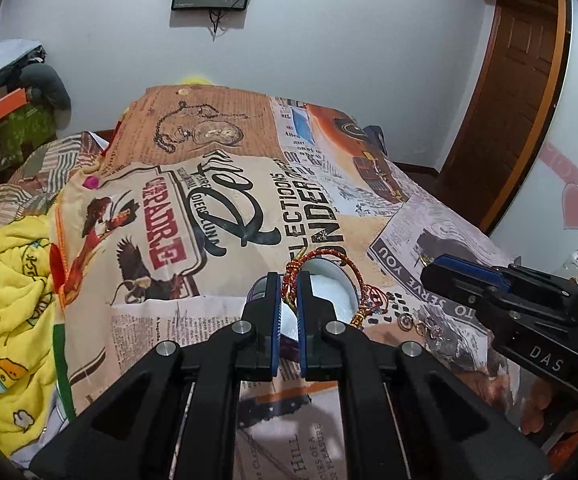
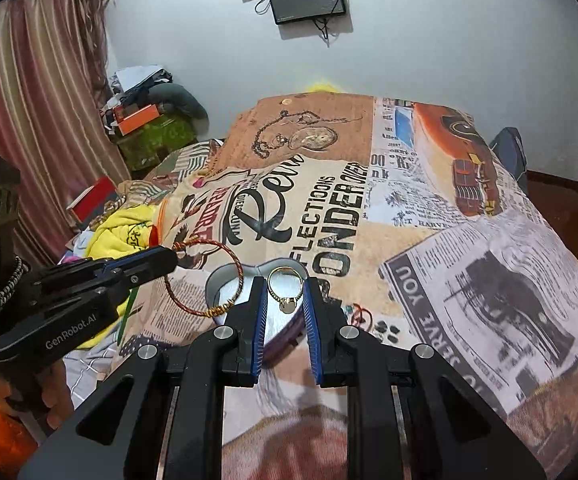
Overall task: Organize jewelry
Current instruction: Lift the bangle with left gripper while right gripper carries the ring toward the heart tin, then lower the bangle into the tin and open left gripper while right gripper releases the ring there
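Right claw pinches gold ring.

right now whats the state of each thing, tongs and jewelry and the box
left tongs: shut on bangle, above the box
bangle: held up by one edge, hanging
right tongs: shut on ring, above the box
ring: held between the pads, not yet in the box
box: open, white lining showing, on the bedspread
loose jewelry: lying on the bedspread beside the box
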